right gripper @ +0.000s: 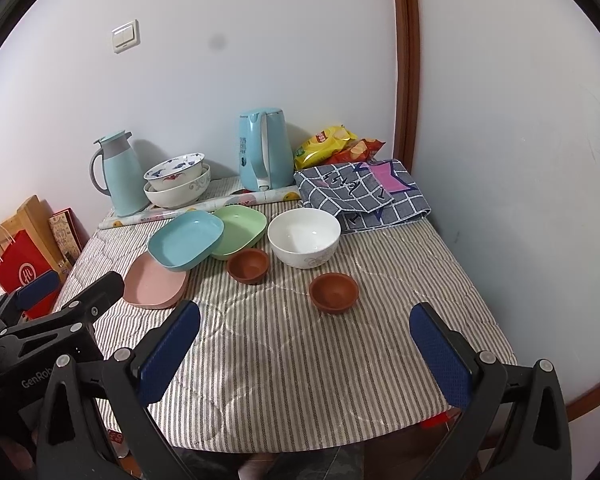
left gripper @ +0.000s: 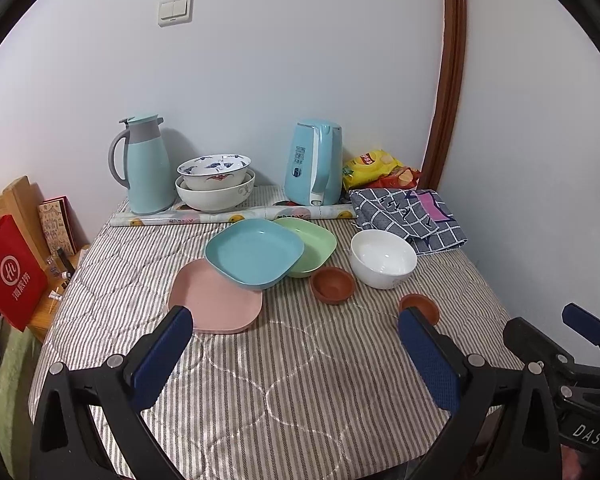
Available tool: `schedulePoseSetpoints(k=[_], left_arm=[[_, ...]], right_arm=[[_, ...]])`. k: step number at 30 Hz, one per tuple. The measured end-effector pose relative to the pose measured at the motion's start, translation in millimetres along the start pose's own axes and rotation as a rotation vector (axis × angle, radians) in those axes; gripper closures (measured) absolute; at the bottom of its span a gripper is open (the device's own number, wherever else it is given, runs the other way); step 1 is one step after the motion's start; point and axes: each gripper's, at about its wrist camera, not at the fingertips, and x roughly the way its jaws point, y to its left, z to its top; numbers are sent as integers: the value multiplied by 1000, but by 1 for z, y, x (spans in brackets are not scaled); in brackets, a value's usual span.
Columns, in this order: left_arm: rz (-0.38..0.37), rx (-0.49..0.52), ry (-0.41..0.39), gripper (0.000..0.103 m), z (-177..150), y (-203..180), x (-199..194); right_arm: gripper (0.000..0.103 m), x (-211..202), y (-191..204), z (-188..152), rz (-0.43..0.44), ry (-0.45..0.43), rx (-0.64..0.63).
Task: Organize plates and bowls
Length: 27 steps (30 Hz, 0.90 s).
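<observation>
1. Counted ahead of the two hand-held grippers: three square plates, two small brown bowls, one white bowl and two patterned bowls nested at the back.
2. The left hand-held gripper (left gripper: 296, 334) hovers spread wide over the striped desk (left gripper: 300, 380), pinching nothing; the right hand-held gripper (right gripper: 306, 330) is likewise spread and empty.
3. The pink plate (left gripper: 220, 304) lies just beyond the left hand-held gripper's left finger. The blue plate (left gripper: 254, 252) rests tilted on it and on the green plate (left gripper: 314, 246) behind.
4. The plates look like smooth matte plastic with rounded corners.
5. One brown bowl (right gripper: 334, 292), round and clay-like, sits straight ahead of the right hand-held gripper; the other brown bowl (right gripper: 248, 266) is farther on, beside the plates.
6. The glossy white bowl (right gripper: 304, 236) stands beyond them, near the checked cloth (right gripper: 364, 196).
7. Farthest away, the nested bowls (left gripper: 216, 184) sit between a blue thermos jug (left gripper: 146, 164) and a blue kettle (left gripper: 314, 162), behind a rolled sheet (left gripper: 236, 216); snack bags (left gripper: 376, 168) lie in the corner.
</observation>
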Motion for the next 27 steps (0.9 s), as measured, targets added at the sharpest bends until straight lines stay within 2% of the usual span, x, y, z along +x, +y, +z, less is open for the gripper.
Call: schedulePoseSetpoints(k=[17, 27], left_arm=[[9, 1, 29, 0, 9, 6, 16], [12, -13, 61, 0, 20, 16, 38]], right_arm=[[0, 15, 1, 6, -9, 17, 5], [0, 41, 4, 15, 12, 57, 11]])
